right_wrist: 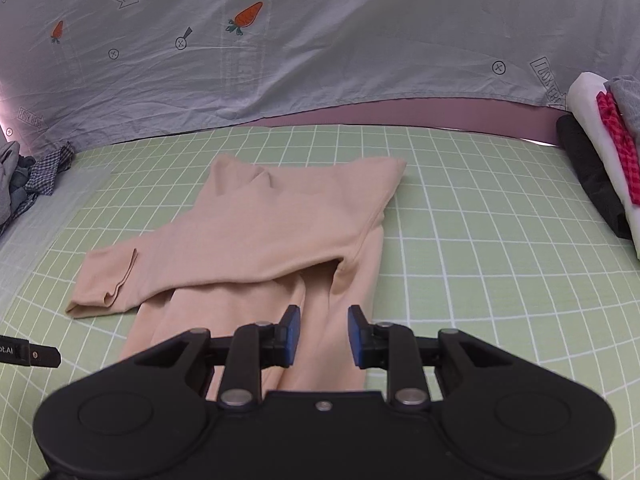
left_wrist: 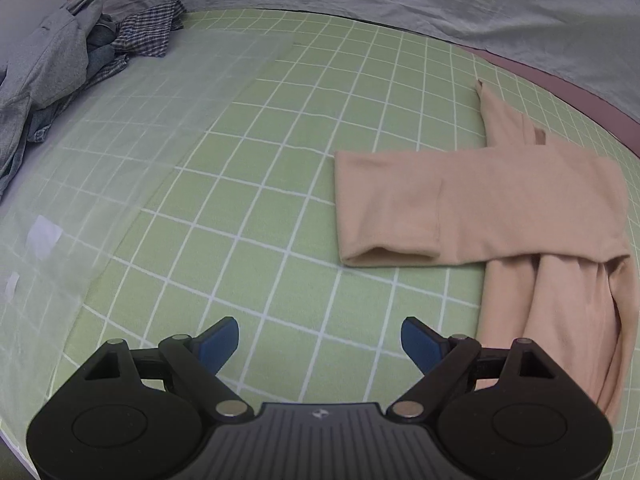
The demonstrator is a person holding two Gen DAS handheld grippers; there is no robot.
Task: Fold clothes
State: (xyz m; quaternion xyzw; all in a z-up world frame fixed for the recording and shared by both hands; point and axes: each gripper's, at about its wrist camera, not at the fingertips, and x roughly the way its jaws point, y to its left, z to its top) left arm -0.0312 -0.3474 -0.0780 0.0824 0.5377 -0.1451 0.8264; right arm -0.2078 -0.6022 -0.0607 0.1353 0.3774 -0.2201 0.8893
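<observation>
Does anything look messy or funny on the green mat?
Yes. The peach top is only half folded: one sleeve lies across it and pokes out past its side. At the mat's far left corner, a heap of grey and checked clothes lies crumpled, not folded.

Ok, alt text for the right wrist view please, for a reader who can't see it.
A beige long-sleeved top lies partly folded on a green grid mat, one sleeve crossed over its body. The right gripper hovers above its lower part, blue pads narrowly apart, holding nothing. Folded clothes are stacked at right, unfolded ones at left.
</observation>
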